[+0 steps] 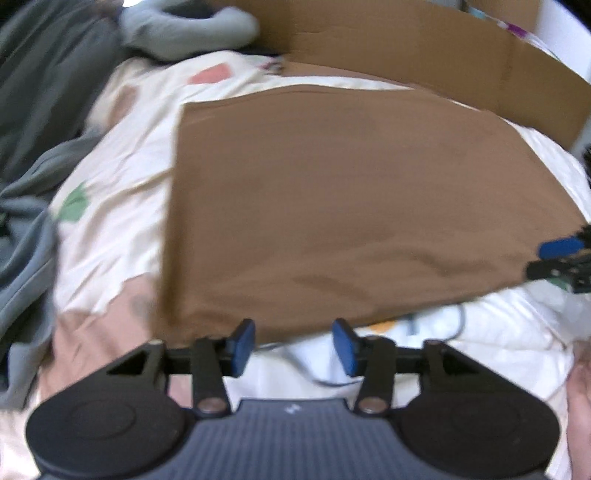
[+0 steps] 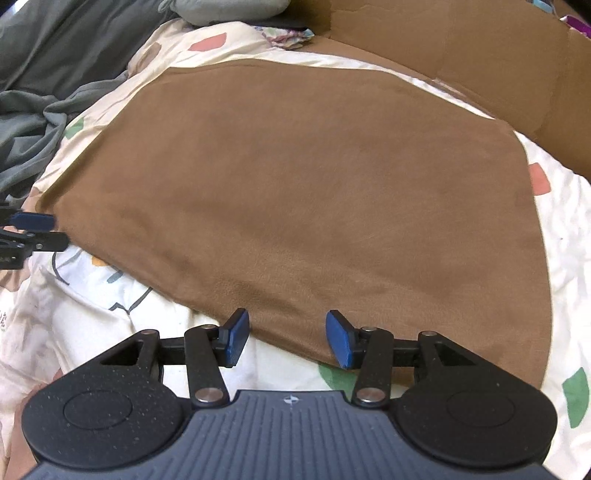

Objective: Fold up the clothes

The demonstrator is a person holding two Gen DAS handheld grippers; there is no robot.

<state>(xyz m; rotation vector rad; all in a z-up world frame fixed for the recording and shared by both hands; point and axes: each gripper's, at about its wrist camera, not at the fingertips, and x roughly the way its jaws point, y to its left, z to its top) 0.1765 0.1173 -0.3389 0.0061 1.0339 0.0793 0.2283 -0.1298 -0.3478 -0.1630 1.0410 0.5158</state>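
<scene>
Left gripper [image 1: 293,341] sits low at the near edge of the brown garment [image 1: 332,206], jaws spread wide, blue pads [image 1: 242,341] apart with nothing between them. Pad tips are right at the hem; contact with the cloth can't be told, the left view is motion-blurred. Right gripper [image 2: 284,339] has the same pose: jaws spread, empty, pointing across the cloth, tips at the near hem.

Each gripper shows in the other's view: right one at the far right edge of the left view, left one at the far left edge of the right view, both level with the garment's near corners. So they are well apart, one per near corner.

Brown garment lies flat and folded on the patterned bedsheet [image 2: 561,229], roughly rectangular, few wrinkles. Left edge is straight and crisp, far edge is clean, right edge curves with the fisheye.

Room: bare sheet runs along the left, right and near sides of the garment. A cardboard box [image 1: 443,48] stands close behind the far edge and far right corner. Grey clothes [image 1: 40,110] are piled at the left, near but not touching the brown one. A grey rolled item [image 1: 184,26] lies at the far left by the box.
</scene>
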